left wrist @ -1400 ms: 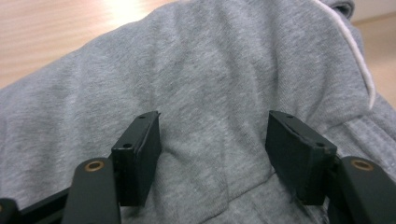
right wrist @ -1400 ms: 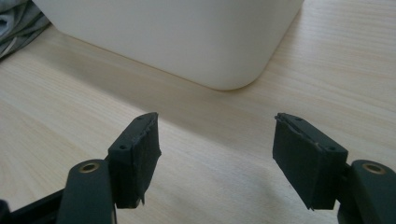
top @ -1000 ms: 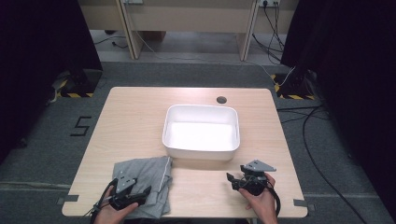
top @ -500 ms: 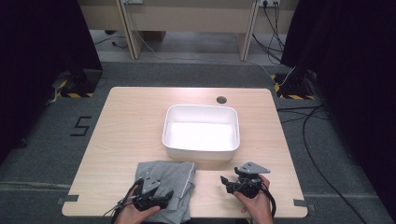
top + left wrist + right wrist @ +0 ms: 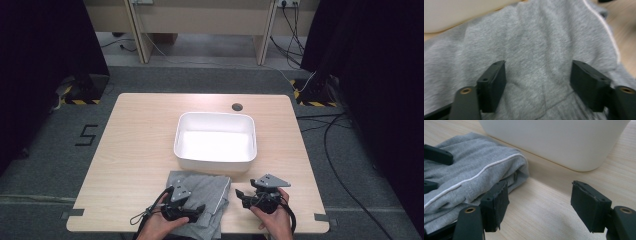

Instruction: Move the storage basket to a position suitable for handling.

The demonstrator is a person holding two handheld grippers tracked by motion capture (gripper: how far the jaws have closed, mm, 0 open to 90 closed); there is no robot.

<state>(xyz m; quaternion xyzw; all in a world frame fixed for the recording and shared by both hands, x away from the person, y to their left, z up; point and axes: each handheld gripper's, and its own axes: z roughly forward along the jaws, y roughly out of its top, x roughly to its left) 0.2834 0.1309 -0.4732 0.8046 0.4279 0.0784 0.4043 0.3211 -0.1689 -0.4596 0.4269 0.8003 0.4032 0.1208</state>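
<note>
Grey garment (image 5: 202, 197) folded on counter (image 5: 140, 145) near edge, just before white tub (image 5: 215, 141). My left tongs (image 5: 192, 212) spread wide over it, gripping nothing. My right tongs (image 5: 239, 195) gaping, empty, garment's piped edge to their left, closer.

White tub (image 5: 215, 140) mid-table, light wooden table (image 5: 135, 135), round cable hole (image 5: 237, 107) behind tub

I see the tub (image 5: 215, 141) in the middle of the table (image 5: 135, 135). The cloth (image 5: 206, 192) lies before it, at the near edge.
</note>
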